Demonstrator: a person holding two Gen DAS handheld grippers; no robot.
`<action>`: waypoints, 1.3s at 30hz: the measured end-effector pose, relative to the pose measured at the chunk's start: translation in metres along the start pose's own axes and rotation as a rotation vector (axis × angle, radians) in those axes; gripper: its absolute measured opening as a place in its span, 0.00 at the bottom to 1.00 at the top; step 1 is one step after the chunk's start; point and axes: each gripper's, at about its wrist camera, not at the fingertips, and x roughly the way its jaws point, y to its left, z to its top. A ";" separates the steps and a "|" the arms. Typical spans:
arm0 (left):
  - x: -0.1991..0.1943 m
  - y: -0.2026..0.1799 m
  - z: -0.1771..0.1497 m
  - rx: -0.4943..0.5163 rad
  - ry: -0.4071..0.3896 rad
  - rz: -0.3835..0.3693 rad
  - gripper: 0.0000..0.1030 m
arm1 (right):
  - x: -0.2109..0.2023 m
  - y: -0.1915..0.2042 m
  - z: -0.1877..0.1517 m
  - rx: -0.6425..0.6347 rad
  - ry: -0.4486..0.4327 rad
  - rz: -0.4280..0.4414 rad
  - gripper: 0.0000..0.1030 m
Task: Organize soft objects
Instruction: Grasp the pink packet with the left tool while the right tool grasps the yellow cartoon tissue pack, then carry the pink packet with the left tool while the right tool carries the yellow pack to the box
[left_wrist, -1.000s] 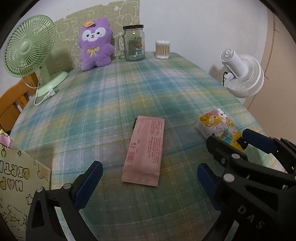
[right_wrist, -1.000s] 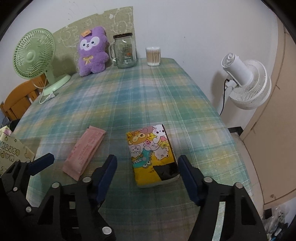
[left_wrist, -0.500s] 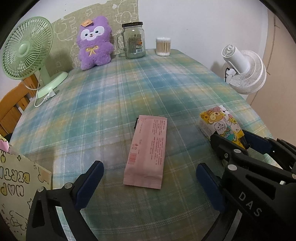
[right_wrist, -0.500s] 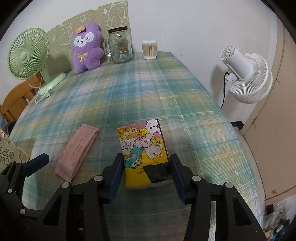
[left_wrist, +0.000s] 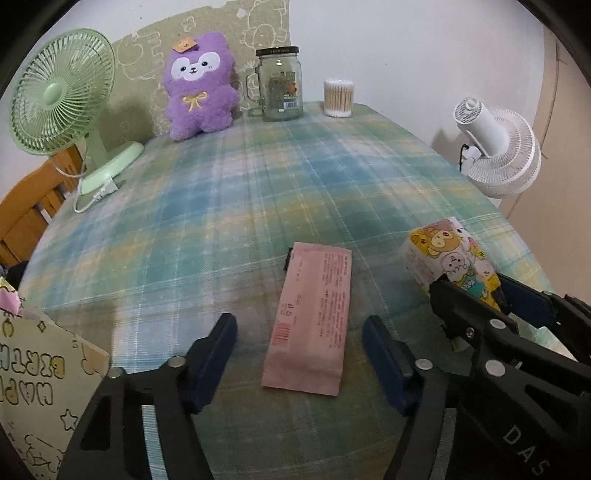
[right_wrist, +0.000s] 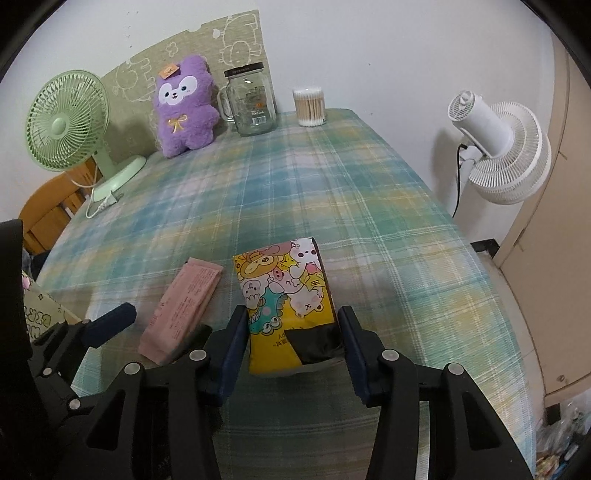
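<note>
on the plaid tablecloth (left_wrist: 229, 206), from the left: a cream paper bag (left_wrist: 40, 373) with star and letter prints stands at the near left corner, and a green desk fan (left_wrist: 59, 107) sits at the far left edge. next along the back wall lean a purple plush toy (left_wrist: 201, 86), a glass jar mug (left_wrist: 280, 88) with a black lid, and a tub of cotton swabs (left_wrist: 339, 98). near the front edge the left gripper (left_wrist: 299, 354) hangs over a flat pink packet (left_wrist: 310, 321); its jaws have just been closing, the packet's near end lies between the blue pads, and a gap shows on each side, so nothing is clamped. just beside the pink packet, to its right, lies a yellow cartoon tissue pack (right_wrist: 286, 299), its long side running away from the camera. the right gripper (right_wrist: 291, 343) is clenched on that pack, both pads pressed against its near sides. a white floor fan (right_wrist: 498, 147) stands off the table's right edge, in front of a beige door.
</note>
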 end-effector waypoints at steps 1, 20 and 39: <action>0.000 0.001 0.000 -0.003 0.004 -0.019 0.57 | 0.000 0.000 0.000 0.003 0.000 0.003 0.51; -0.028 -0.006 -0.018 0.025 -0.007 -0.042 0.38 | -0.023 0.018 -0.015 -0.030 -0.001 -0.005 0.51; -0.084 -0.003 -0.036 0.013 -0.096 -0.047 0.38 | -0.079 0.032 -0.033 -0.054 -0.058 -0.012 0.51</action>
